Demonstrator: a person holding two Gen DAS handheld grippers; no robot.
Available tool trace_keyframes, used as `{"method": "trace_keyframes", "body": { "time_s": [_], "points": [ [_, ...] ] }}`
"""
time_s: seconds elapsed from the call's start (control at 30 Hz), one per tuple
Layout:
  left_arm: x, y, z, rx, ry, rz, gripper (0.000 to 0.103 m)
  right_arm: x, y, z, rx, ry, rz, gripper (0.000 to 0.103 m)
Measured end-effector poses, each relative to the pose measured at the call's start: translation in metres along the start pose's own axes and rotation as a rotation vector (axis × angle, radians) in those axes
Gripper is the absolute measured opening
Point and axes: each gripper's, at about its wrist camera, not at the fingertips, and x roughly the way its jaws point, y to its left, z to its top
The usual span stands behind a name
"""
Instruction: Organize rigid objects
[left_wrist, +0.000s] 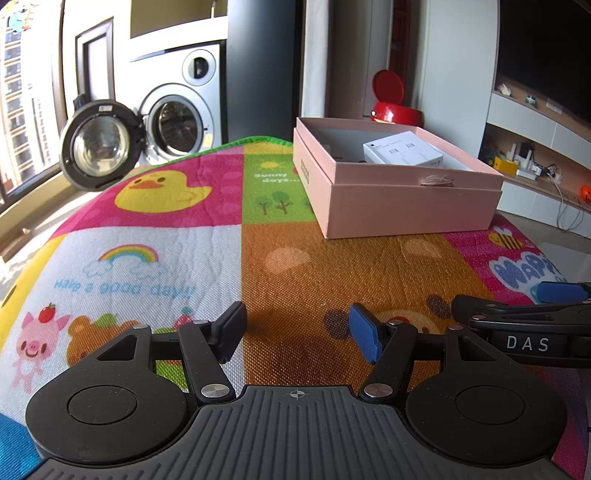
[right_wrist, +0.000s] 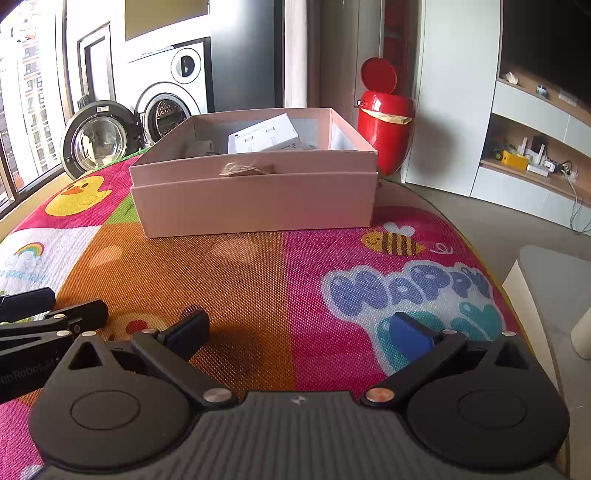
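An open pink box stands on the colourful play mat, ahead and to the right of my left gripper. A white carton lies inside it. In the right wrist view the same box is straight ahead, with the white carton and a small white item inside. My left gripper is open and empty, low over the mat. My right gripper is open and empty, low over the mat. Each gripper shows at the edge of the other's view.
A red bin with its lid up stands behind the box. A washing machine with an open door is at the back left. Shelves with small items line the right wall. The mat's right edge drops to the floor.
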Motion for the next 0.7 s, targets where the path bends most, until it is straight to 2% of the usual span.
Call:
{"method": "trace_keyframes", "body": {
  "time_s": [0.7],
  "points": [
    [0.0001, -0.0001, 0.0002, 0.004, 0.0, 0.002, 0.068, -0.0003, 0.0, 0.0, 0.001, 0.0, 0.0, 0.103]
  ]
}}
